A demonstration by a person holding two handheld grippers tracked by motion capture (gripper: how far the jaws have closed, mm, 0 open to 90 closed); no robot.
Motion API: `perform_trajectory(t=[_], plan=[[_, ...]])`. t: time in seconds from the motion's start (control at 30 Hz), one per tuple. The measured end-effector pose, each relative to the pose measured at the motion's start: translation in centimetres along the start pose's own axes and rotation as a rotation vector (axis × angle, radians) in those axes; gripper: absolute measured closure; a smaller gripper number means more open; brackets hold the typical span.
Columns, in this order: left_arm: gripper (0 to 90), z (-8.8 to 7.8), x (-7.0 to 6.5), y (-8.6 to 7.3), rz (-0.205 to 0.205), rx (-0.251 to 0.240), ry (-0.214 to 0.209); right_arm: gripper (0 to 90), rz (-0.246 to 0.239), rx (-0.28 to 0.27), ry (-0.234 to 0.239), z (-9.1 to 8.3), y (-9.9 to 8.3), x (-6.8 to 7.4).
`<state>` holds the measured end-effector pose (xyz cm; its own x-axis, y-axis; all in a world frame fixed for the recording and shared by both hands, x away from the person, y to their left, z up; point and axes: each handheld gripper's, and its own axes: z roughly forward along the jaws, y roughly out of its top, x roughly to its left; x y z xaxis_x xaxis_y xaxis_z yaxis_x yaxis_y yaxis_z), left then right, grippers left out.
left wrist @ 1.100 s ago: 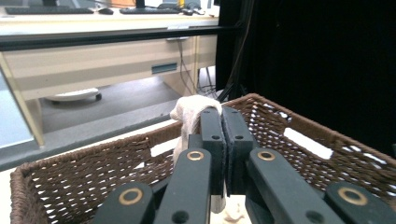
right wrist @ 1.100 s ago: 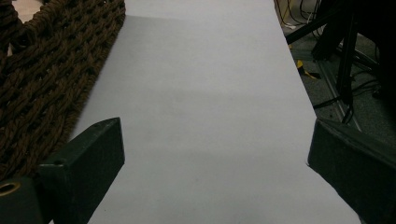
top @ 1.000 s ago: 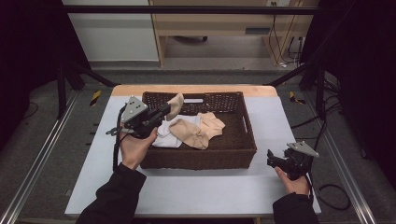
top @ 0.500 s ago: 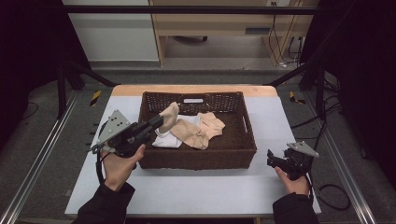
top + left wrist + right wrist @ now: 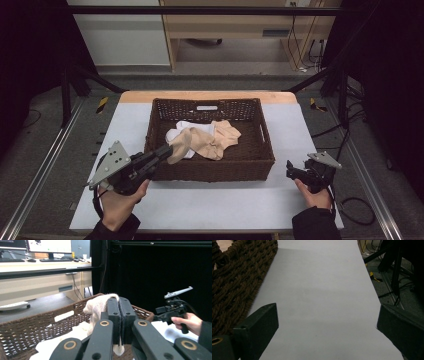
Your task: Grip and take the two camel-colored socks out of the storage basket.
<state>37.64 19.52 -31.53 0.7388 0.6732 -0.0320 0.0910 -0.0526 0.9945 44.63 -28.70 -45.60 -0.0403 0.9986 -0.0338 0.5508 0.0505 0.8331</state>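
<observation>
A brown wicker basket (image 5: 210, 169) stands in the middle of the table. My left gripper (image 5: 167, 150) reaches over its near left corner, shut on a beige sock (image 5: 182, 142) that hangs from the jaws above the basket. In the left gripper view the sock (image 5: 98, 307) drapes over the closed gripper (image 5: 119, 302). A second beige sock (image 5: 225, 137) and a white sock (image 5: 181, 127) lie inside. My right gripper (image 5: 291, 171) rests low at the table's right, open, with bare table between its jaws (image 5: 327, 325).
The basket (image 5: 234, 277) lies to the left of the right gripper, on a white table (image 5: 225, 205) with free room in front and on both sides. A desk and cables stand beyond the far edge; metal rails run along each side.
My left hand has drawn back toward the near left, carrying the beige sock from the basket's middle to its near left corner. The right hand has kept still.
</observation>
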Motion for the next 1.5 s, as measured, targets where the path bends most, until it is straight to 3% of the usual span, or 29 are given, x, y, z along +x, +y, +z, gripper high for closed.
perform_trajectory(t=[0.3, 0.53, 0.57, 0.67, 0.77, 0.8, 0.83, 0.87, 0.97, 1.23, 1.5], plan=[[88.2, -1.5, -1.9, -2.1, 0.007, 0.069, -0.043, 4.0, 0.003, -0.001, 0.002, -0.1, 0.0, 0.0], [88.2, -1.2, -3.0, -3.9, 0.012, 0.136, -0.075, 4.0, -0.003, -0.005, 0.003, -0.1, 0.0, 0.0], [88.2, -0.7, -3.2, -4.7, 0.001, 0.17, -0.091, 4.0, -0.002, -0.004, 0.003, -0.1, 0.0, 0.0], [88.2, -0.1, -3.3, -5.7, -0.005, 0.207, -0.094, 4.0, -0.003, -0.005, 0.005, -0.1, 0.0, 0.1], [88.2, 1.3, -3.4, -7.6, -0.014, 0.282, -0.107, 4.1, -0.01, -0.002, 0.008, -0.1, 0.0, 0.1], [88.2, 1.3, -3.4, -7.6, -0.014, 0.282, -0.107, 4.1, -0.01, -0.003, 0.007, -0.1, 0.0, 0.1], [88.2, 2.0, -3.5, -8.6, -0.014, 0.32, -0.113, 4.1, -0.007, -0.001, 0.007, -0.1, 0.0, 0.1], [88.2, 2.0, -3.5, -8.6, -0.014, 0.32, -0.113, 4.1, -0.007, -0.001, 0.007, -0.1, 0.0, 0.1], [88.2, 3.3, -3.2, -10.5, -0.025, 0.388, -0.115, 4.1, -0.011, 0.005, 0.007, 0.0, -0.1, 0.1], [87.1, 4.6, -2.6, -12.8, -0.033, 0.468, -0.115, 4.1, -0.011, 0.019, 0.01, 0.1, -0.1, 0.2], [67.8, 5.1, -2.7, -13.6, -0.008, 0.503, -0.103, 4.0, -0.019, 0.022, 0.008, 0.2, -0.2, 0.3]])
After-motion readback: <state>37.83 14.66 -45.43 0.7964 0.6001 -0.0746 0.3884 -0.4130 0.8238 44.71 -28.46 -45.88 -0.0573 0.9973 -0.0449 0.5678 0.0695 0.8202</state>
